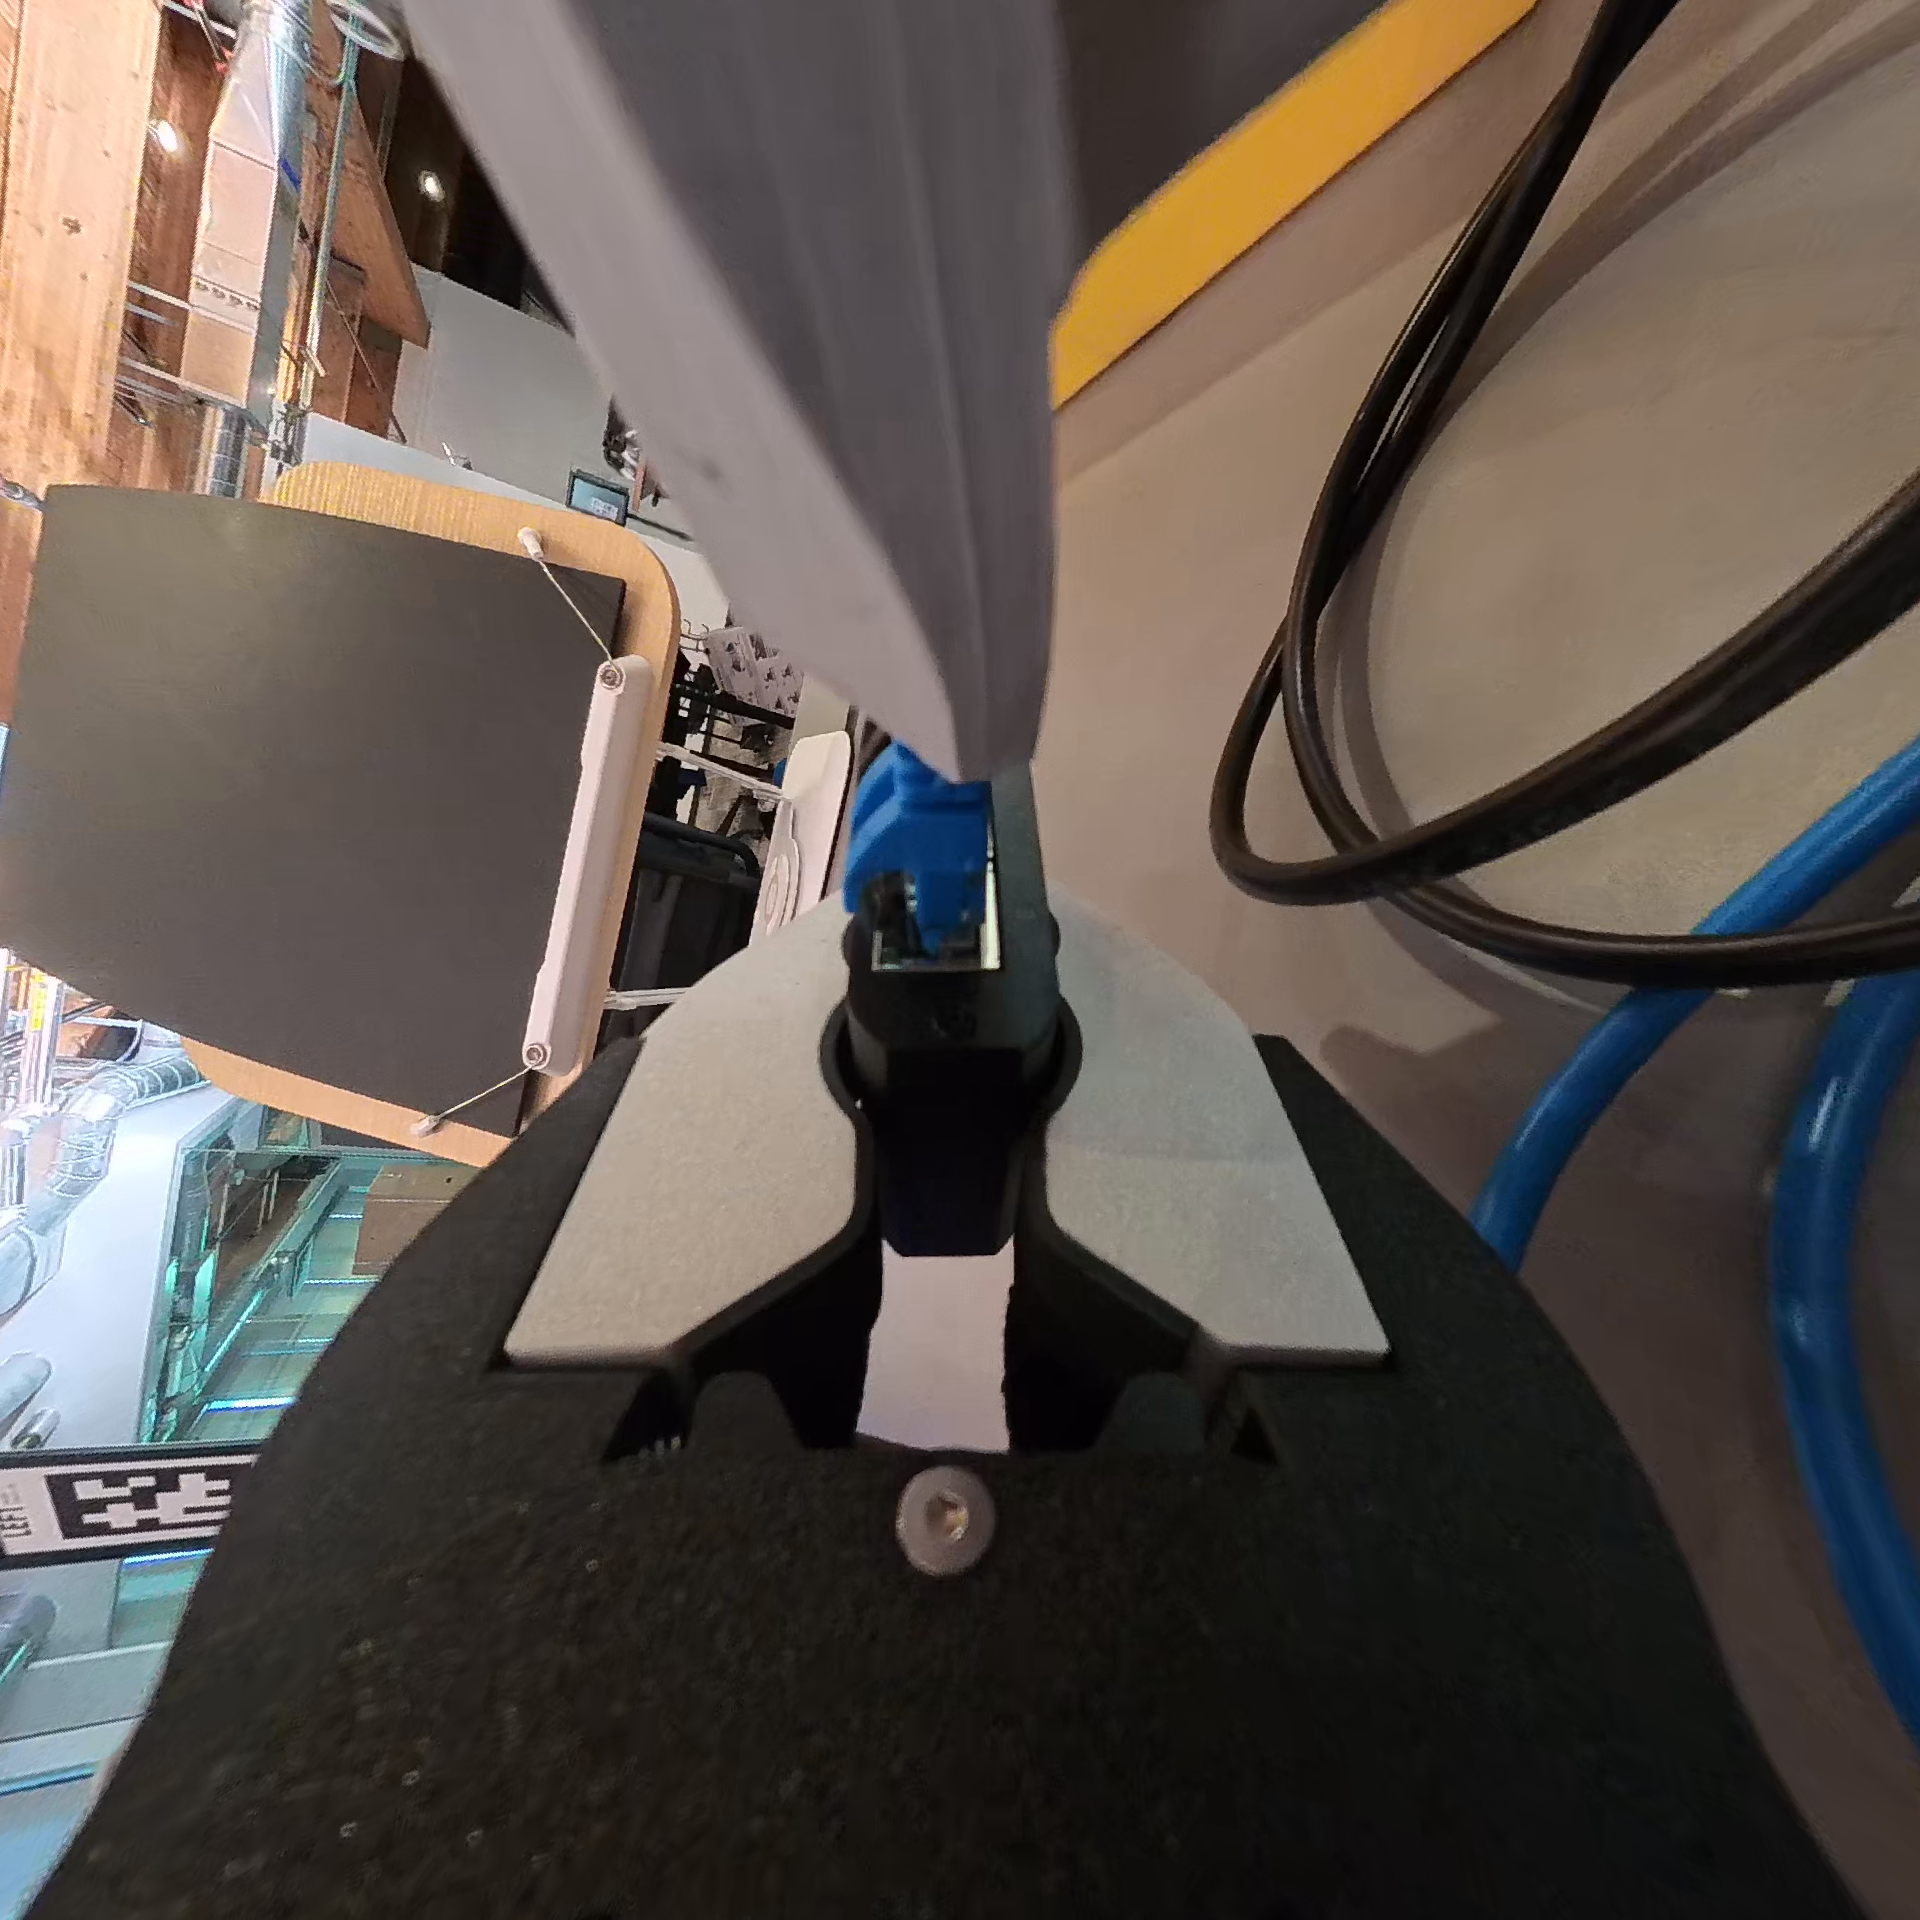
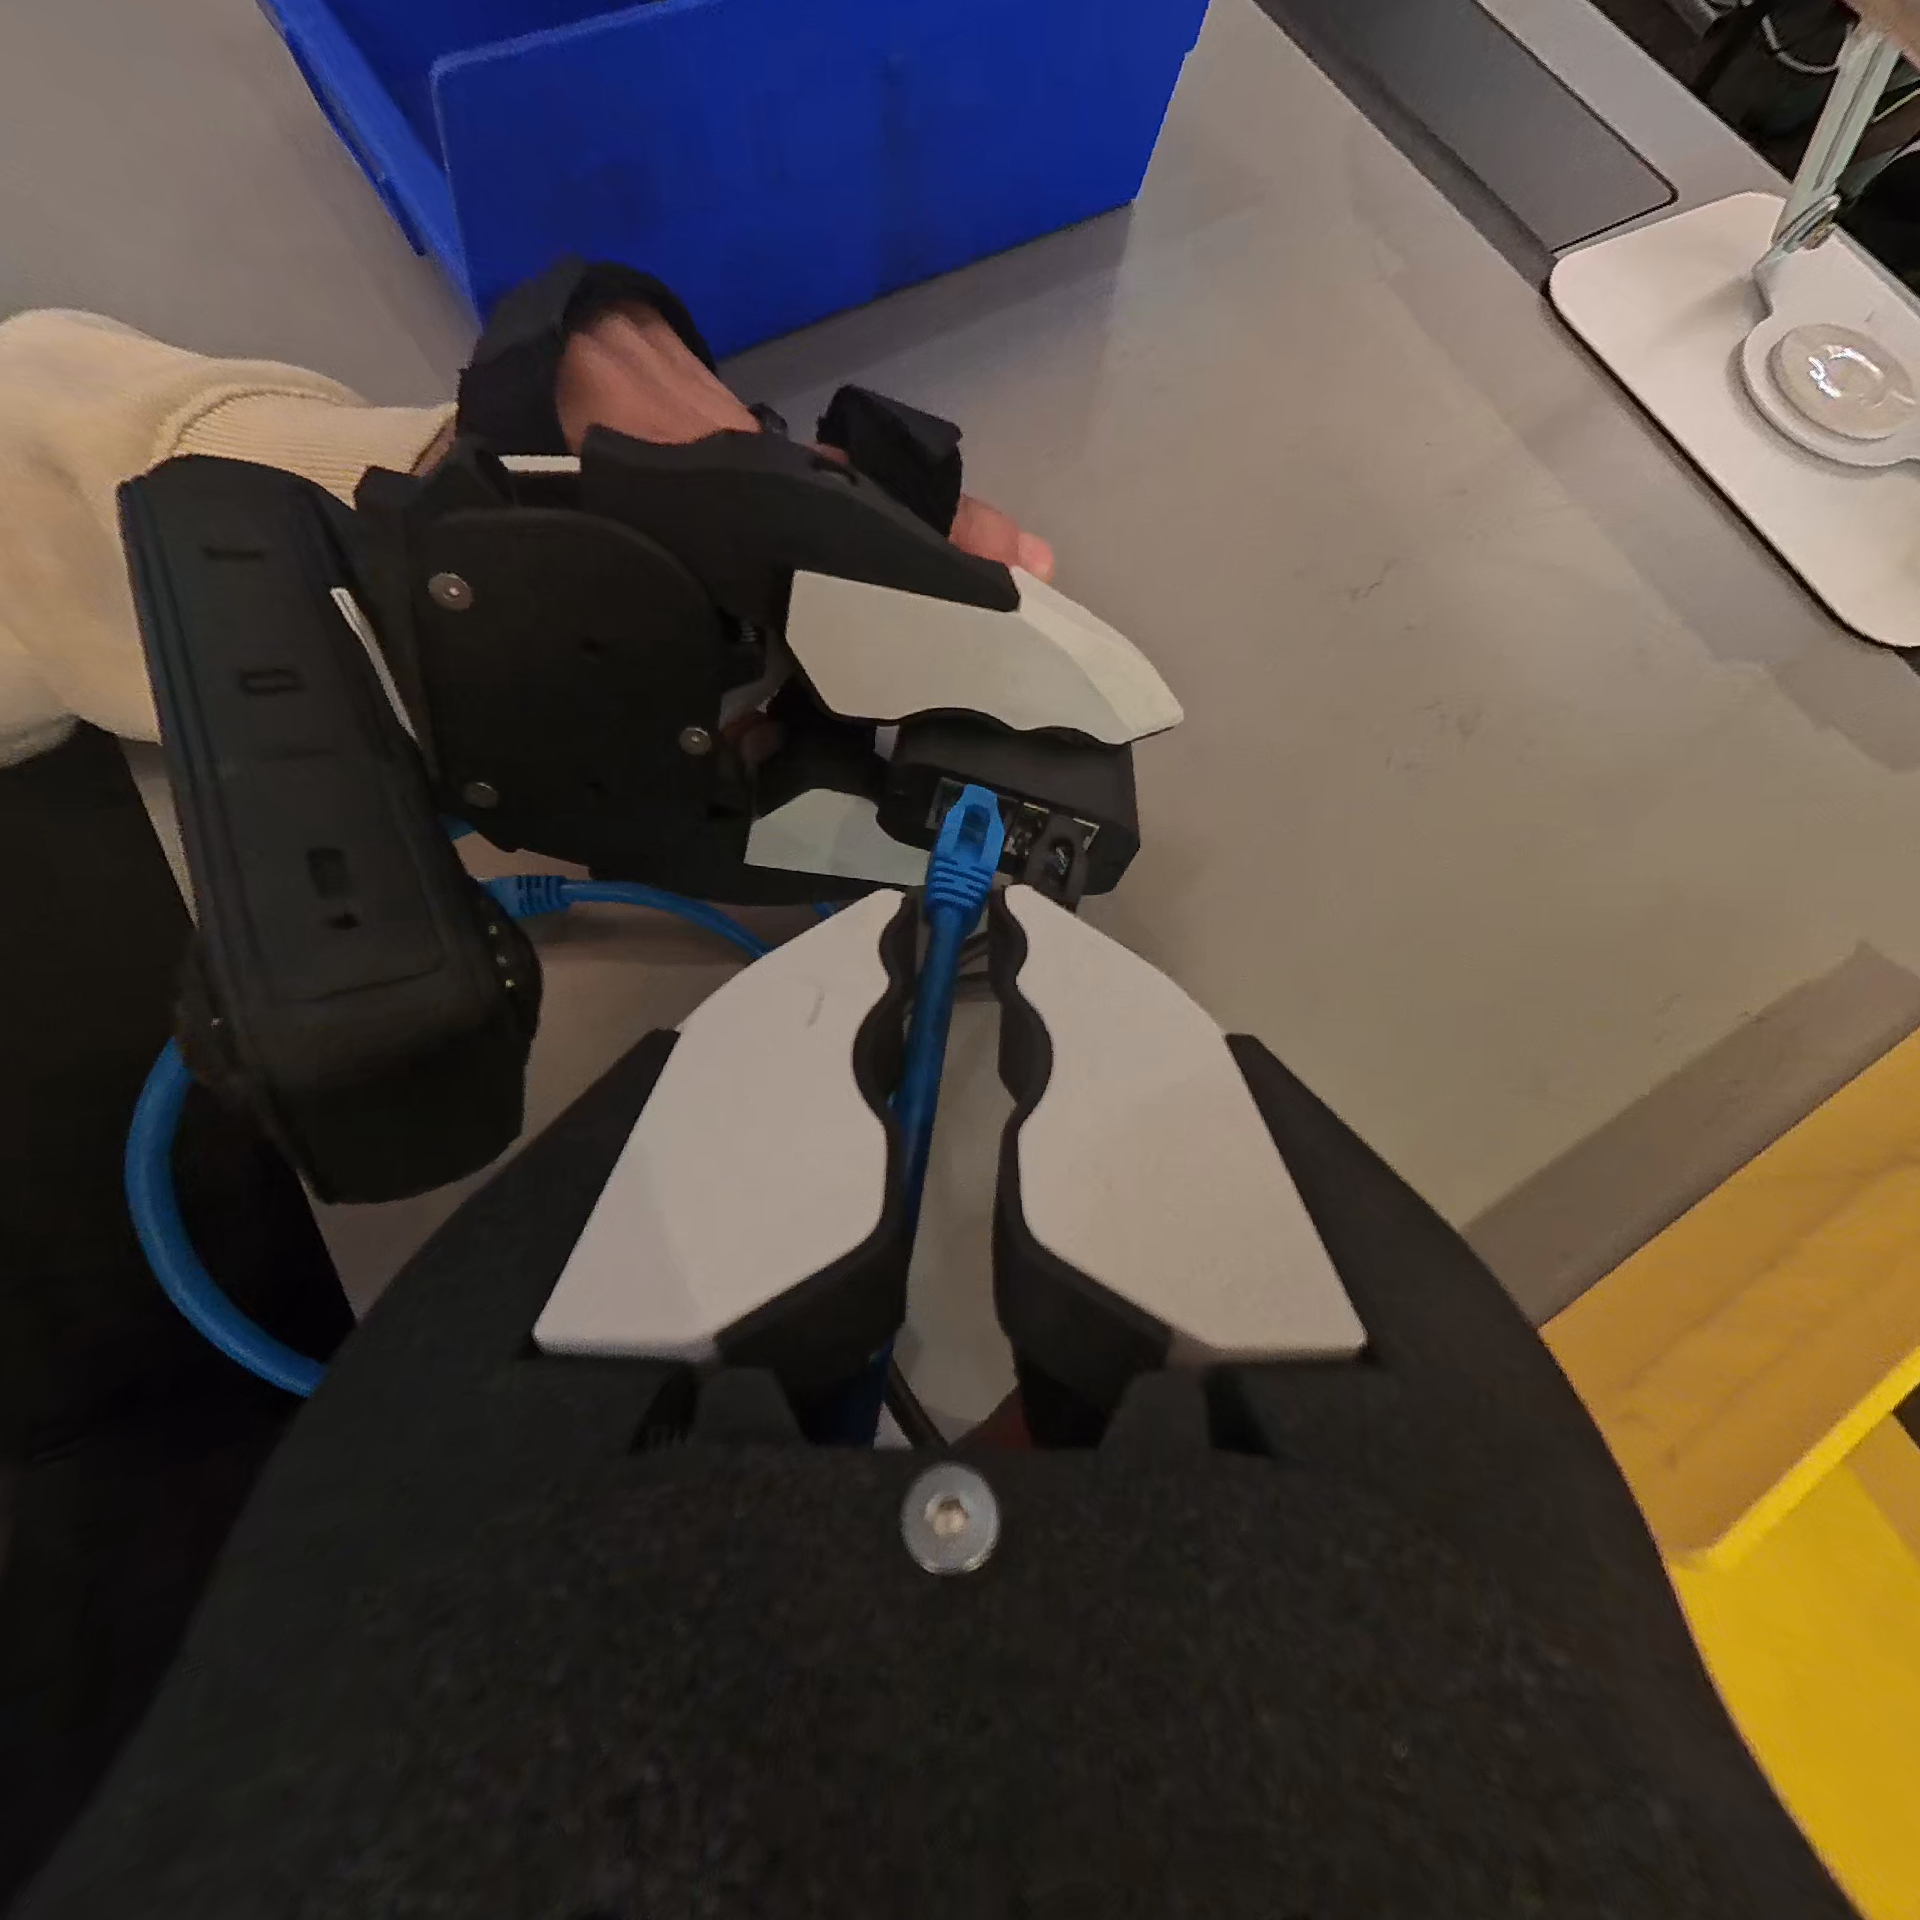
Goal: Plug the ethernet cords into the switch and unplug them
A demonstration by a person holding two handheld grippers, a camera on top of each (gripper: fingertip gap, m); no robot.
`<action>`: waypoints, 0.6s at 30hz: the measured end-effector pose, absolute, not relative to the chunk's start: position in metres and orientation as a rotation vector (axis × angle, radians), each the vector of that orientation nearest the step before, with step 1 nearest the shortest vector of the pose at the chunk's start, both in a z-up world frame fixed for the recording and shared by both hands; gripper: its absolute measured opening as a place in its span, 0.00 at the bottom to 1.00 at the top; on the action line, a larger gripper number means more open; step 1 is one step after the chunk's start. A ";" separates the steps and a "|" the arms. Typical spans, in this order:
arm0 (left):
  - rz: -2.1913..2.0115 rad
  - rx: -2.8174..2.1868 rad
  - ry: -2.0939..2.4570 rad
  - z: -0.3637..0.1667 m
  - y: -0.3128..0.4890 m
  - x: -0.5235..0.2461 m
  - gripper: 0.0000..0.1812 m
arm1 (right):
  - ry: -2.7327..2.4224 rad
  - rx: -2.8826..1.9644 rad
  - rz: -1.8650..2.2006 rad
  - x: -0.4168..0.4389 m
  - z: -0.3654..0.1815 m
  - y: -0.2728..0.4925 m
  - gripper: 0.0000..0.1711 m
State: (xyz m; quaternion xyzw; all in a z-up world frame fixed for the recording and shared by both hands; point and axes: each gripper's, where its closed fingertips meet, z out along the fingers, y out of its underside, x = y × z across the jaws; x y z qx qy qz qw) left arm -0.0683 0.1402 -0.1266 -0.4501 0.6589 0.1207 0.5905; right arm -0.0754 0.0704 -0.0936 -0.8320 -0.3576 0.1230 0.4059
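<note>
My left gripper (image 1: 951,935) is shut on a small black switch (image 1: 951,1049) and holds it by its sides. A blue ethernet plug (image 1: 920,852) sits in one of its ports. In the right wrist view the switch (image 2: 1091,769) lies clamped between the left gripper's fingers (image 2: 966,655), with the plug (image 2: 966,842) in a port on the left side of its face. My right gripper (image 2: 956,909) is just behind the plug. Its fingers stand narrowly apart and the blue cord (image 2: 925,1060) runs loose between them. Its finger (image 1: 831,364) shows as a grey blur in the left wrist view.
A blue bin (image 2: 779,135) stands behind the switch on the grey table (image 2: 1403,675). A white stand base (image 2: 1714,488) lies at the far right, and a yellow edge (image 2: 1766,1403) at the near right. A black cable loop (image 1: 1351,727) and blue cord coils (image 1: 1662,1091) lie beside the switch.
</note>
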 end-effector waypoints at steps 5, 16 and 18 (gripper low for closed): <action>0.238 -1.046 1.565 -0.130 0.137 -0.067 0.14 | -1.103 -1.987 0.253 -0.081 -0.077 0.066 0.14; 0.271 -1.029 1.581 -0.131 0.136 -0.068 0.14 | -1.717 -1.872 0.016 -0.086 -0.101 0.069 0.20; 0.285 -1.035 1.584 -0.132 0.137 -0.069 0.14 | -1.719 -1.879 0.003 -0.086 -0.103 0.070 0.20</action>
